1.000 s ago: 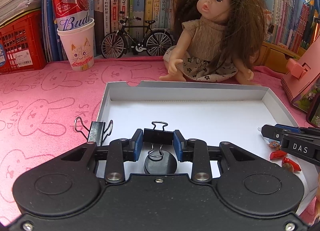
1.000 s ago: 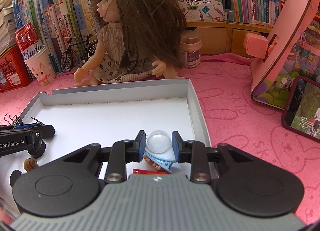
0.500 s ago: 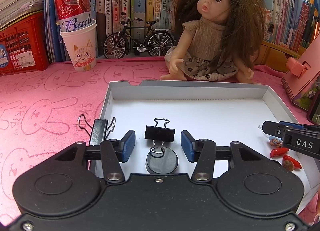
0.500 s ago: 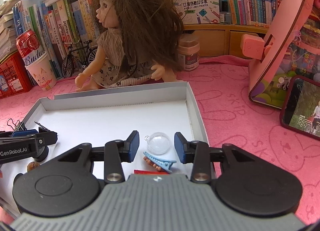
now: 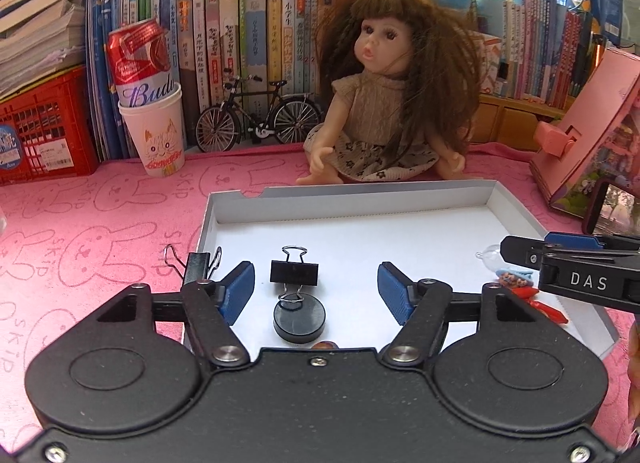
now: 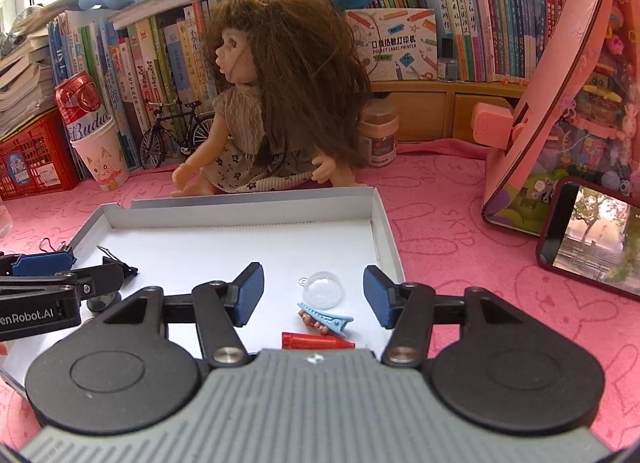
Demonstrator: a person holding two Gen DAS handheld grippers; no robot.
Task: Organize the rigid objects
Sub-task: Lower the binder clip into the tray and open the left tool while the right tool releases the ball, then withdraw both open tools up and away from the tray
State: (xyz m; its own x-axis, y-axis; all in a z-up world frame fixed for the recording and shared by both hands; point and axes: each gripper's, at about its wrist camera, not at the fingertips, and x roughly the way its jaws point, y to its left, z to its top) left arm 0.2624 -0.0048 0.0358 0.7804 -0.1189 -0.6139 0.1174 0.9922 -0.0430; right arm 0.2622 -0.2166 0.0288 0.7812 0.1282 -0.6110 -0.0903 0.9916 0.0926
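Left wrist view: the left gripper stands with its blue-padded fingers wide apart, holding nothing, low over the near left part of a shallow white cardboard tray that rests on the pink rabbit-print table. Between the fingers, touching neither, a black metal binder clip stands on the tray floor, its lower wire handle lying on a black round disc just in front of it. A second black binder clip with wire handles sits at the tray's left wall, just beside the left finger. At the right edge the right gripper reaches in over the tray; beside it lie a clear plastic dome and small red pieces. Behind the tray sits a brown-haired doll in a beige dress, with a black miniature bicycle and a white paper cup holding a red can to its left. Right wrist view: the right gripper is likewise spread open and empty over the tray's near right corner. Between its fingers, untouched, lie the clear plastic dome, a light blue hair clip just in front of it, and a red crayon-like stick nearest the camera. The left gripper shows at the left edge, over the tray.
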